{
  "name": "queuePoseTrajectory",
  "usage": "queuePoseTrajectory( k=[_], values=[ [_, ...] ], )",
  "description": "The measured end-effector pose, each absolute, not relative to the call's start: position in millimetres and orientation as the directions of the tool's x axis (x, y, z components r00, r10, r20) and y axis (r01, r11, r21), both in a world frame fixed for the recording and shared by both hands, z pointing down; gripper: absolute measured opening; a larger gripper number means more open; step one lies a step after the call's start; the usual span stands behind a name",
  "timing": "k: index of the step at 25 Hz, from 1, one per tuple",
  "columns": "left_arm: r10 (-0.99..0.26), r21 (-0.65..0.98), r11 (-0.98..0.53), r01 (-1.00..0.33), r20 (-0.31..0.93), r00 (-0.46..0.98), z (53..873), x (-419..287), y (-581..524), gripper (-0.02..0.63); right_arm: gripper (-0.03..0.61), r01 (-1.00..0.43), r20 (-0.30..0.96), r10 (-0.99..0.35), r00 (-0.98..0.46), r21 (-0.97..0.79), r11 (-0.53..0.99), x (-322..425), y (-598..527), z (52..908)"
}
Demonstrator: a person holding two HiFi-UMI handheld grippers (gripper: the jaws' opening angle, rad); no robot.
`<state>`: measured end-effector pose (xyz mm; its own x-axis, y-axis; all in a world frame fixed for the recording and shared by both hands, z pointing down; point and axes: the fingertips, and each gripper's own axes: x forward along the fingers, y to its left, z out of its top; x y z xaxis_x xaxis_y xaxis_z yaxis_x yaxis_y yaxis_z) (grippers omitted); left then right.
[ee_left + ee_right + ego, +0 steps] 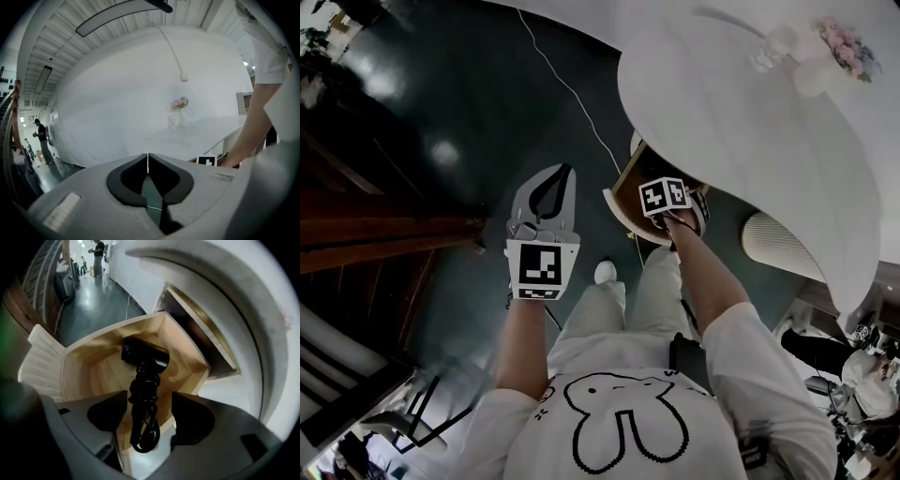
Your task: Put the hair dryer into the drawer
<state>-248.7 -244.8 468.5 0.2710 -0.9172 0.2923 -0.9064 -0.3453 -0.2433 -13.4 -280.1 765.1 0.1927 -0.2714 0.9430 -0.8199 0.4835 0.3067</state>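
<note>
Right tool point(150, 397): jaws wide apart, pointing steeply down over the open drawer, pads clear of everything. I read it as empty, with a gap on both sides of what shows between the jaws.

Left tool point(148, 158): jaws together, nothing between them, held out to the side, well apart from the drawer.

Hair dryer point(145, 357): black, lying in the drawer below the right tool.
- Cord point(144, 427): wound round the handle. Its loop is the part nearest me, and I cannot tell whether it clears the drawer's front edge.
- Long axis: handle and cord run from the drawer front back to the barrel.
- Barrel: lies crosswise on the wooden floor. I cannot tell which end is the nozzle.

Drawer point(180, 341): light wood, pulled out from under the white counter point(225, 296).

Progress: I judge the placing done. Left to do: lift the right tool clear, and perhaps tuck in the cord.
</note>
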Motion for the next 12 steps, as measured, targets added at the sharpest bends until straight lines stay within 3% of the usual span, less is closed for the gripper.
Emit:
queuePoseTrajectory(
  k=[12],
  values=[
    [-0.903, -0.192, -0.413, -0.89, 0.211, 0.374, 437, -231, -246, 0.018, 0.278, -0.901, 0.949, -0.308, 0.069, 0.192, 0.389, -5, -243, 697]
  ],
)
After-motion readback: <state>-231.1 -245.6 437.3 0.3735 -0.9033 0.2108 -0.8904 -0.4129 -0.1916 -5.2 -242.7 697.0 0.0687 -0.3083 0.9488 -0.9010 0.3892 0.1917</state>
